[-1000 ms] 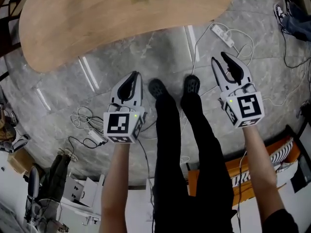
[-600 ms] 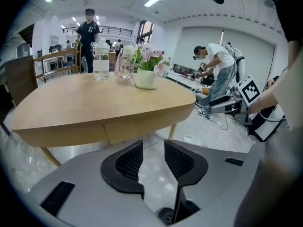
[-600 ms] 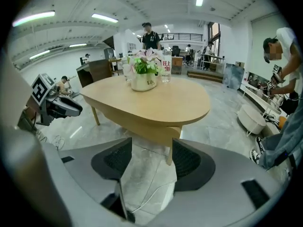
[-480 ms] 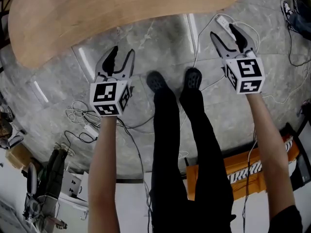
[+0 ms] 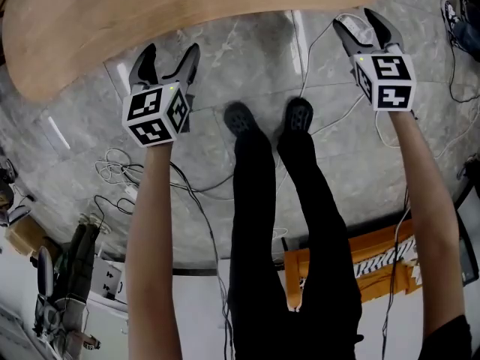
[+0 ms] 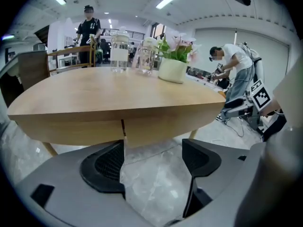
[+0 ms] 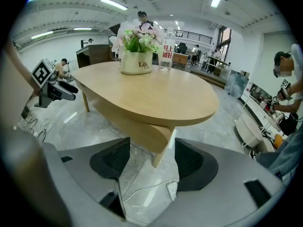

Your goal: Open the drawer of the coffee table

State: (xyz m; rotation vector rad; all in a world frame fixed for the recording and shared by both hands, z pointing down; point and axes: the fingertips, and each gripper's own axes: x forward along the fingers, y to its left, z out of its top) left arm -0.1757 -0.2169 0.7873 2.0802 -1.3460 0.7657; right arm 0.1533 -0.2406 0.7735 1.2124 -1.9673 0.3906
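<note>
Evidently the left gripper (image 5: 169,55) and right gripper (image 5: 358,22) had just spread their jaws, both empty; with no handle showing on the coffee table (image 5: 187,6) at twelve o'clock, they could slip off its edge.

Flowerpot (image 6: 173,70) and jars (image 6: 120,56) are set on the coffee table (image 6: 94,96); left gripper (image 5: 172,49) and right gripper (image 5: 354,19) are held before its near edge.

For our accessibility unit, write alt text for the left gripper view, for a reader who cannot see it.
The left claw, its jaws just opened and empty, faces the front edge of a wooden coffee table. A potted plant and glass jars stand on top.
</note>
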